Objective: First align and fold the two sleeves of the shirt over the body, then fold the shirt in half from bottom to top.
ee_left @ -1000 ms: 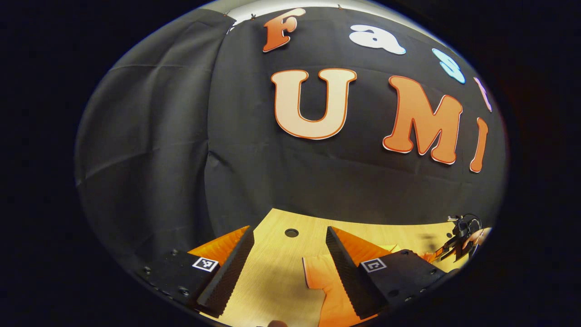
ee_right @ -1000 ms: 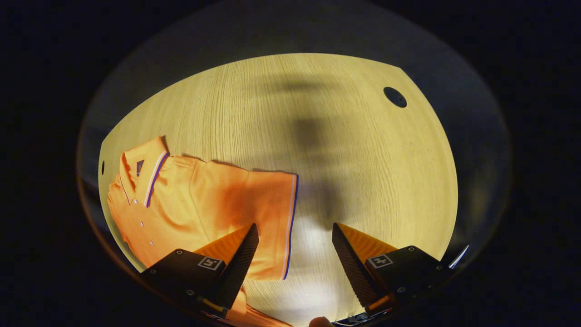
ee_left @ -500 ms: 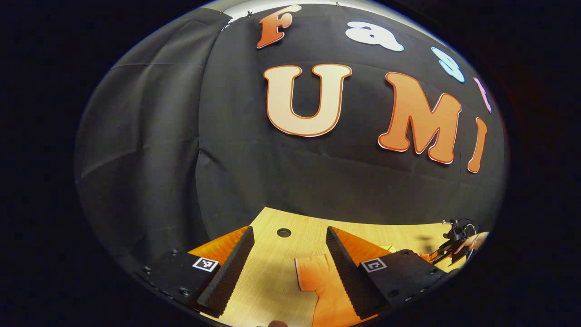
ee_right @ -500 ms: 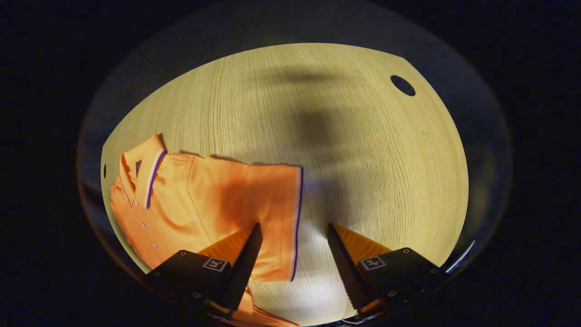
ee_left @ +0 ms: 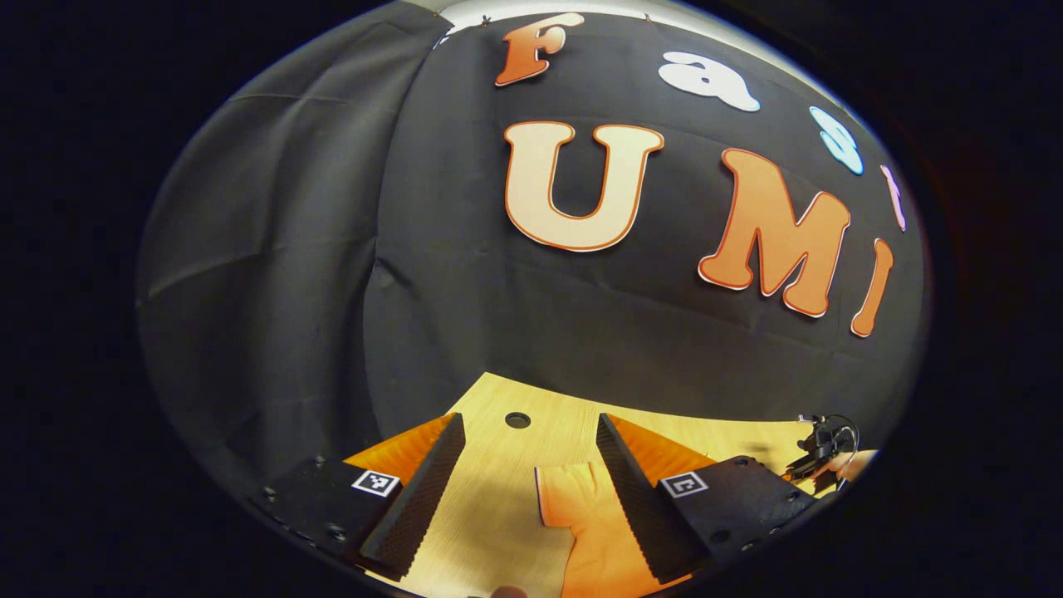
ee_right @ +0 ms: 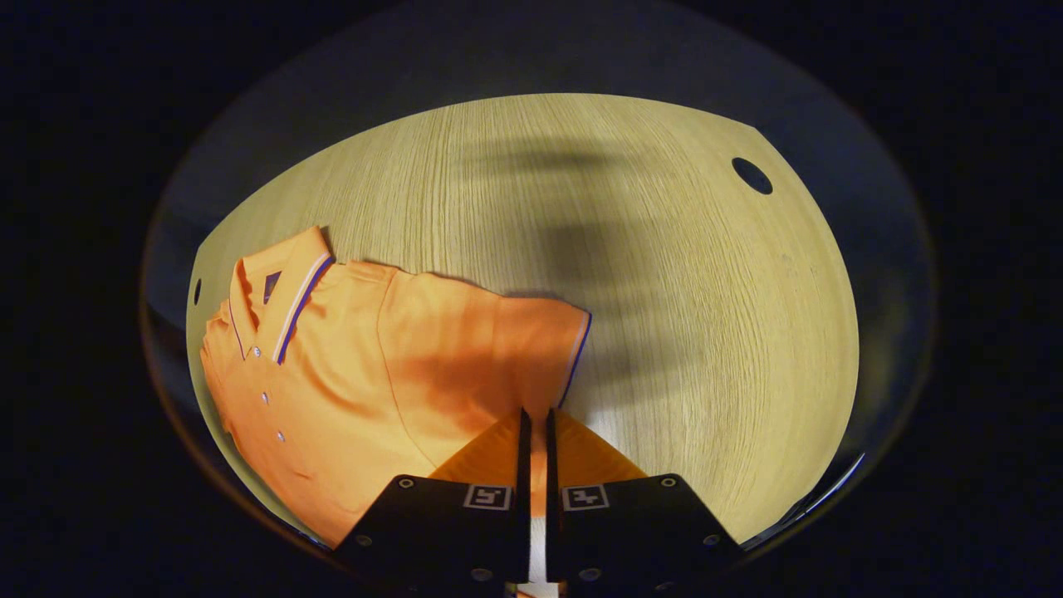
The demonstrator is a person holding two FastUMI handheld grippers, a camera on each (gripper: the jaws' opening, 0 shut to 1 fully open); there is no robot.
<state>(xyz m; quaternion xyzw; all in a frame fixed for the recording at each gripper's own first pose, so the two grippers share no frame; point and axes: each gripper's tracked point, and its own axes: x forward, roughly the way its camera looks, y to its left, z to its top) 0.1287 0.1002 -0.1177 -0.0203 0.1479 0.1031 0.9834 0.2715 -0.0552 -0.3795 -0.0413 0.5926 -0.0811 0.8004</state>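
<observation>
Now pinched nearly shut on the sleeve [ee_right: 531, 349] hem of the orange shirt [ee_right: 332, 390], right gripper [ee_right: 533, 432] no longer spread wide. Left gripper [ee_left: 528, 490] wide apart above the table [ee_left: 490, 515], holding nothing, shirt cloth beside its right finger. Shirt flat, unfolded; both sleeve folds and bottom-to-top fold left.

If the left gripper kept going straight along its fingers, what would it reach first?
Probably the black cloth booth wall. The open left gripper points across the light wooden table, above the orange polo shirt's sleeve; depth is unclear.
</observation>
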